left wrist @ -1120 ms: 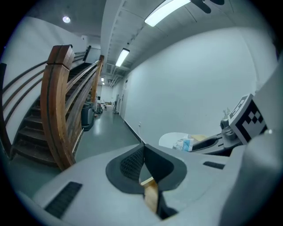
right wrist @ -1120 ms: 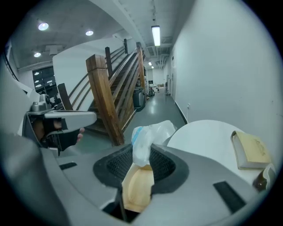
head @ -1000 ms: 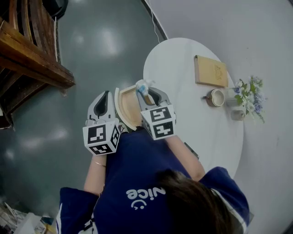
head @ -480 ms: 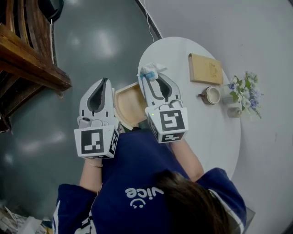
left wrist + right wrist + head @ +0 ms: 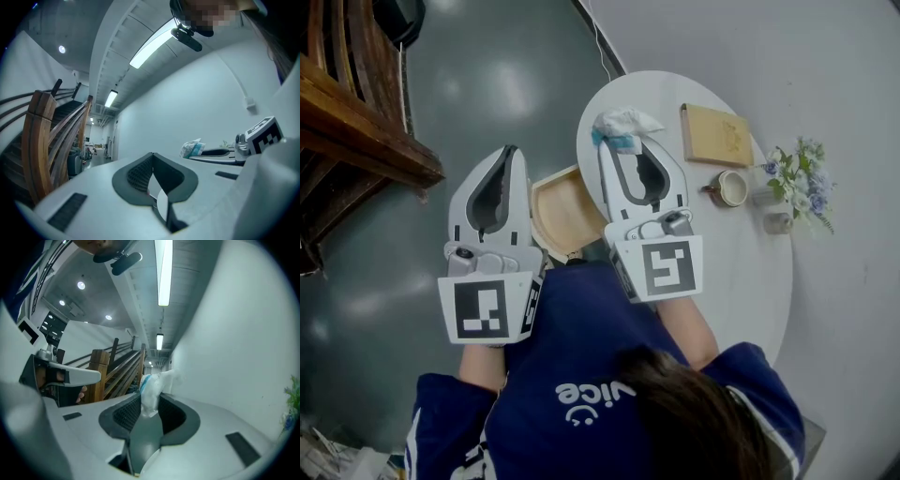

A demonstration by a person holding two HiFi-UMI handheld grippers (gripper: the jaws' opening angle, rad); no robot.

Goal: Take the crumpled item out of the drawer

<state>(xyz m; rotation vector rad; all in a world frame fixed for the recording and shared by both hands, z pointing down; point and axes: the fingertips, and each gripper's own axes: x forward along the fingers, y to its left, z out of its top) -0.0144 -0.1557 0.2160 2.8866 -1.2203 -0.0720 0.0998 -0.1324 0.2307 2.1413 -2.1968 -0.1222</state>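
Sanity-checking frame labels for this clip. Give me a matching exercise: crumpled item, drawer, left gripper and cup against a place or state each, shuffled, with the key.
Things
1. crumpled item
2. drawer
3. left gripper
4. cup

Place or state
A. shut, holding nothing
B. on the table, beside the flowers
C. clamped in the right gripper
D. pulled open, between the two grippers

Pairs: 1-C, 2-D, 3-A, 4-B
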